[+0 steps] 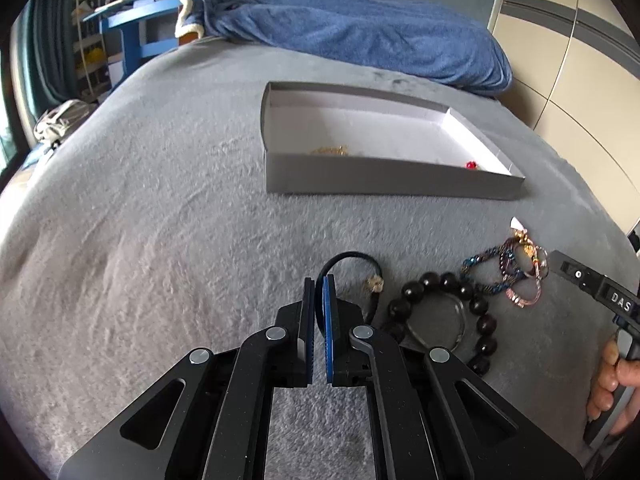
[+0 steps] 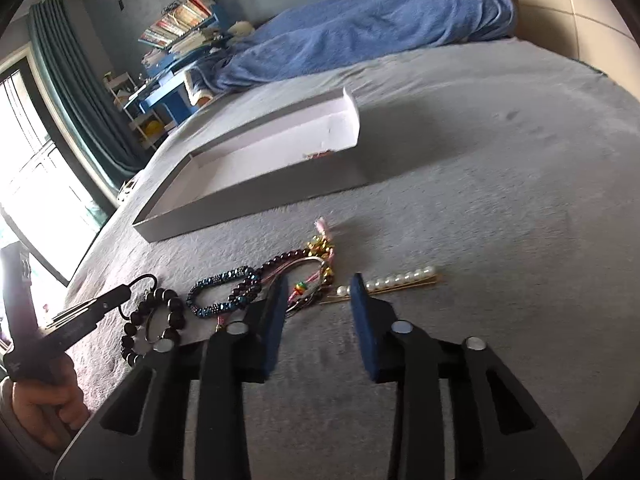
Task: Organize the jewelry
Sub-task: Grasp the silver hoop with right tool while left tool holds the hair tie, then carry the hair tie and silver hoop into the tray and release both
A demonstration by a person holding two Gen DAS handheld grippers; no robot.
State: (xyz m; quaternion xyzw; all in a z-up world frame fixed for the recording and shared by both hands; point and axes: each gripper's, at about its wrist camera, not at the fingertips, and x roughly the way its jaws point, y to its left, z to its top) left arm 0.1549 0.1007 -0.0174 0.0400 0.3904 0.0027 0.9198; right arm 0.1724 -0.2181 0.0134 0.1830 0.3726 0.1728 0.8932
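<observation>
Gripping the black cord (image 1: 352, 258), left gripper (image 1: 319, 292) has jaws clamped together on its loop, nearest the lens. Right gripper (image 2: 318, 292) stands apart over the pearl clip (image 2: 400, 280), pads not touching it. Between cord and box (image 1: 380, 178) lie a dark bead bracelet (image 1: 444, 312) and a tangle of bracelets (image 1: 508, 268), unsorted. In the box: gold chain (image 1: 330, 150), red bead (image 1: 471, 165). Judged: early, most pieces left.
</observation>
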